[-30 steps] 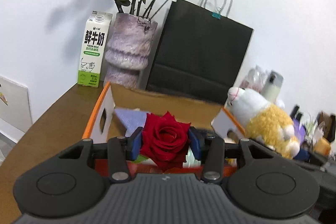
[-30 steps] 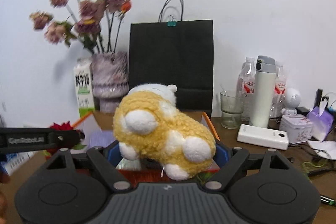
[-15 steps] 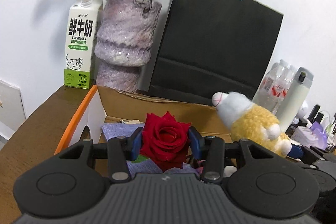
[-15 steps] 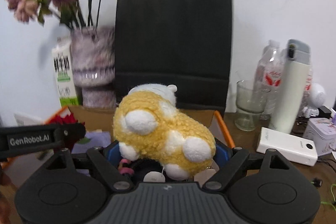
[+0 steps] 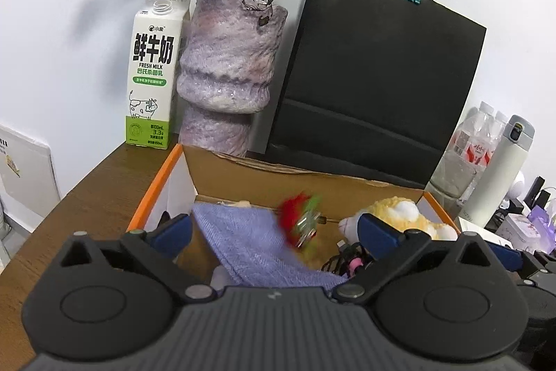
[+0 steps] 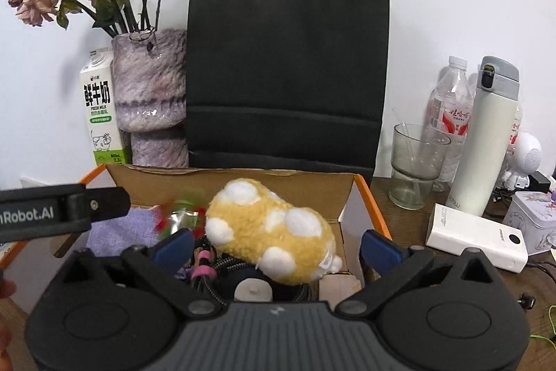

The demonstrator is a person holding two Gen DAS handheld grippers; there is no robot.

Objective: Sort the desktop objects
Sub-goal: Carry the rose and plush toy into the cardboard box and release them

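Note:
An open cardboard box with orange edges sits on the wooden desk. My left gripper is open above it; a red rose, blurred in motion, falls between its fingers over a purple cloth. The rose also shows in the right wrist view. My right gripper is open over the box. A yellow and white plush toy lies loose in the box on cables; it also shows in the left wrist view.
Behind the box stand a milk carton, a purple vase with dried flowers and a black paper bag. To the right are a glass, water bottles, a white thermos, a white power bank and a tin.
Both grippers moved in over the box and opened. The rose left the left gripper and is dropping. The plush toy left the right gripper and dropped into the box.

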